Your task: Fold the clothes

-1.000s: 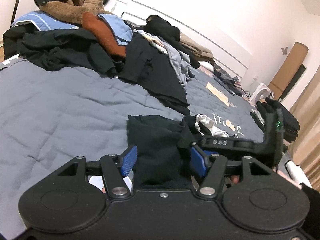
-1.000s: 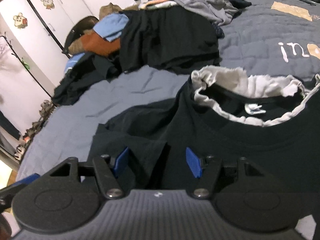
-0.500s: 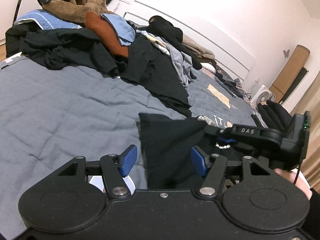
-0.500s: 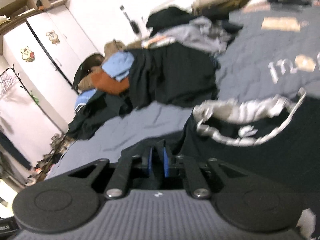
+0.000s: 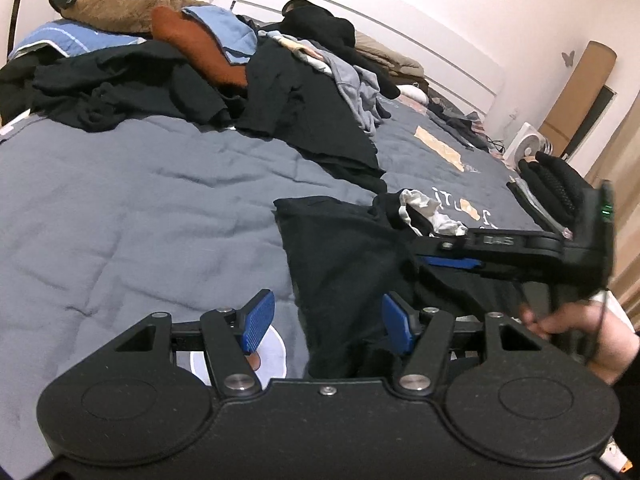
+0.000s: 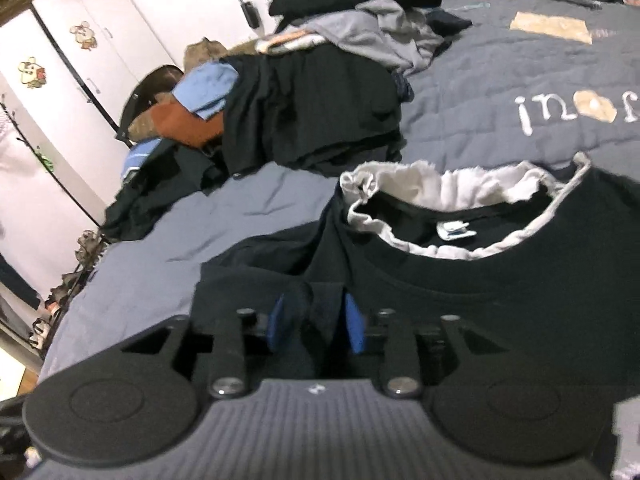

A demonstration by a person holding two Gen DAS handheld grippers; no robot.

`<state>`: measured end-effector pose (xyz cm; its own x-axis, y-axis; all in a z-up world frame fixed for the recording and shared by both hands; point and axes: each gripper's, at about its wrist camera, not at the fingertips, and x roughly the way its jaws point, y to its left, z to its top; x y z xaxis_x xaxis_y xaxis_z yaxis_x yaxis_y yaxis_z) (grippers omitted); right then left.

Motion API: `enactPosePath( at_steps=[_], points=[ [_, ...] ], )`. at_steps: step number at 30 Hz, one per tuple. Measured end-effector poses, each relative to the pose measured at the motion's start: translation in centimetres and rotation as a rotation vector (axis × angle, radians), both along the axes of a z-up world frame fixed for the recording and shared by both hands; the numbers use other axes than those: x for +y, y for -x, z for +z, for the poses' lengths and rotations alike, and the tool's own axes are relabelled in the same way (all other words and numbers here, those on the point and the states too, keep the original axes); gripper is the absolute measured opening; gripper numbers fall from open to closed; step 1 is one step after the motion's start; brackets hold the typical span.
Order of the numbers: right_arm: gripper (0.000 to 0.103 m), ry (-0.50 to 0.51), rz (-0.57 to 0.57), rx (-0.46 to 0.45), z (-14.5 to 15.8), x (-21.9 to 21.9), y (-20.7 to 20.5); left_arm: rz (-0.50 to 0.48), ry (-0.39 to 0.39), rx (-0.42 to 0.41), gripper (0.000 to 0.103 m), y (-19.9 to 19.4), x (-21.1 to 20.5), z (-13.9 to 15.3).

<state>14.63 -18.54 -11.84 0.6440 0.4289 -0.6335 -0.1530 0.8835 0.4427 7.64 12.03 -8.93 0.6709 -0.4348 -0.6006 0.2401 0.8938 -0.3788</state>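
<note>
The left tongs (image 5: 327, 322) are held apart, with a loose edge of the black T-shirt (image 5: 352, 248) hanging between the blue pads; the cloth lies against the right pad, while the left pad (image 5: 258, 316) stands clear of it, so no grip is made. The right tongs (image 6: 316, 322) are seen with their jaws opening, a fold of the same black T-shirt (image 6: 500, 292) bunched between the pads; whether the pads press on it cannot be told through the blur. In the left wrist view the right tongs (image 5: 448, 260) are reached in from the right, carried by a person's hand (image 5: 576, 328).

The T-shirt is spread on the near part of the grey bed cover (image 5: 120, 208), its neck opening with a pale lining (image 6: 448, 188) turned to the far side. Beyond it, white lettering (image 6: 536, 114) is printed on the cover. A heap of unfolded clothes (image 5: 208, 72), black, blue, rust and grey, is piled at the far left of the bed. A white wardrobe (image 6: 80, 52) is set against the far wall in the right wrist view, and a small white fan (image 5: 528, 148) is found at the far right of the left wrist view.
</note>
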Motion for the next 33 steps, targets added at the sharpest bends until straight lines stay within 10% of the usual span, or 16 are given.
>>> enactPosePath(
  at_steps=[9,22,28,33],
  points=[
    [0.048,0.028,0.115,-0.039,2.8,-1.0,7.1,-0.18,-0.075,-0.031,0.059,2.3,-1.4,0.7],
    [0.052,-0.043,0.097,-0.068,2.4,-2.6,12.4,-0.37,-0.108,-0.018,0.011,4.3,-3.5,-0.4],
    [0.052,-0.055,0.123,-0.101,3.1,-2.6,12.8,-0.572,-0.072,-0.035,0.009,6.5,-6.2,-0.4],
    [0.053,-0.058,0.133,-0.106,3.4,-2.6,13.0,-0.535,-0.134,-0.033,0.015,6.6,-7.0,-0.8]
  ],
)
